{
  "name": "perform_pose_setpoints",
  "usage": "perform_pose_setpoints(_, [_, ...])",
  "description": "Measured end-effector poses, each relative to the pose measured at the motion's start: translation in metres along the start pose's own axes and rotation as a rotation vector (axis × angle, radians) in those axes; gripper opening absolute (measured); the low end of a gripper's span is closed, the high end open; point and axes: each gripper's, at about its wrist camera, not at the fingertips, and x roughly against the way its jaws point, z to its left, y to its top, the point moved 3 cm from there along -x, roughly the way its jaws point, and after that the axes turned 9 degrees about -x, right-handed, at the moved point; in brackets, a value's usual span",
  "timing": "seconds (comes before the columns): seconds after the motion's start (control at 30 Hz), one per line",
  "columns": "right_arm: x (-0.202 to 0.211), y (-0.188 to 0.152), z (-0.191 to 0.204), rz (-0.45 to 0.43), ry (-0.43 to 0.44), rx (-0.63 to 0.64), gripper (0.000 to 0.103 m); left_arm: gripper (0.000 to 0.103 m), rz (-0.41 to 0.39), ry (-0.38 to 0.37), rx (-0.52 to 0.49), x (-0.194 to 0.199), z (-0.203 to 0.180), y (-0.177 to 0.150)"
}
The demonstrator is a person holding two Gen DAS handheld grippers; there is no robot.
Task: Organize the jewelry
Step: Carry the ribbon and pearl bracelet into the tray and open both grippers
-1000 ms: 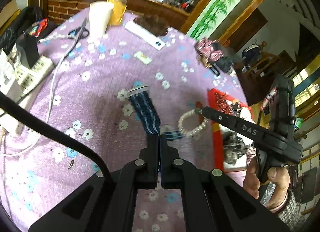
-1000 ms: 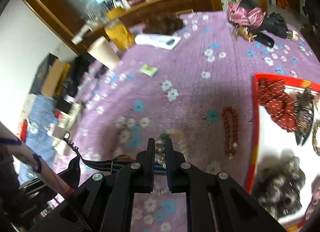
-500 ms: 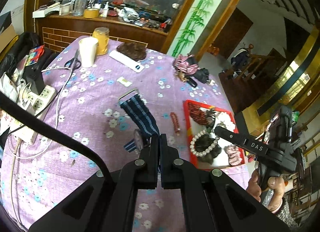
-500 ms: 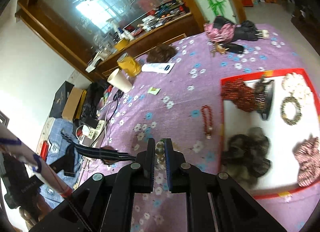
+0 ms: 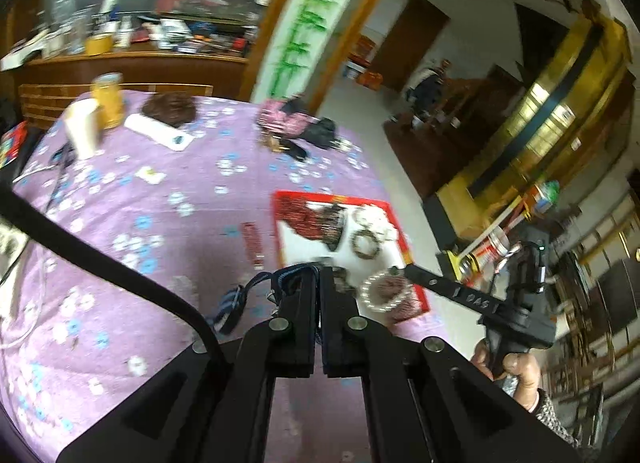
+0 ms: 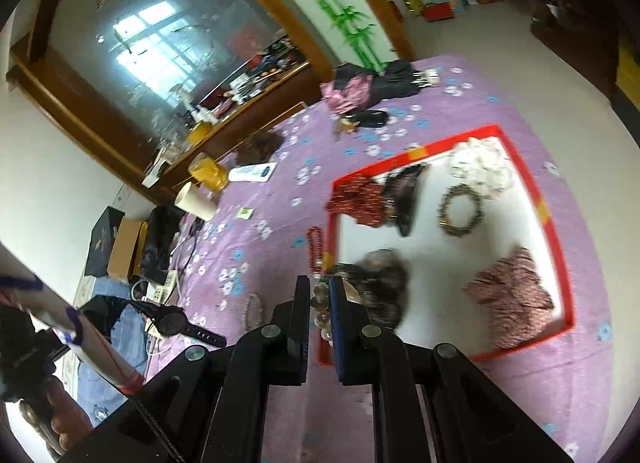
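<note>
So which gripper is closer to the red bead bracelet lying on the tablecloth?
Left, though not by much. The left gripper hangs just beside the red bead bracelet; the right gripper is over the red-rimmed tray.

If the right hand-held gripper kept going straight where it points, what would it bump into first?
Probably the dark fuzzy hair tie at the near corner of the red-rimmed tray, just past the right hand-held gripper, which holds a bead bracelet. Depth is hard to judge.

A table [image 6: 460, 403] under a purple flowered cloth carries a red-rimmed tray [image 6: 554, 223] (white inside). Beside the tray lies a red bead bracelet [image 6: 315, 241]. Farther back stand a paper cup [image 6: 196, 201] and a yellow jar [image 6: 208, 174].
</note>
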Motion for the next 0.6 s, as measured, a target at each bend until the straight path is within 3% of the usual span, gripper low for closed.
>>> perform_pose_setpoints(0.23, [0.001,-0.004,-0.036,0.018,-0.027,-0.028,0.009,0.001,0.075,-0.089,-0.069,-0.058,-0.052,0.015])
perform_pose_setpoints(0.6, [-0.012,-0.009,-0.08,0.057,-0.037,-0.083,0.009,0.001,0.173,-0.162,-0.128,-0.145,-0.103,0.034])
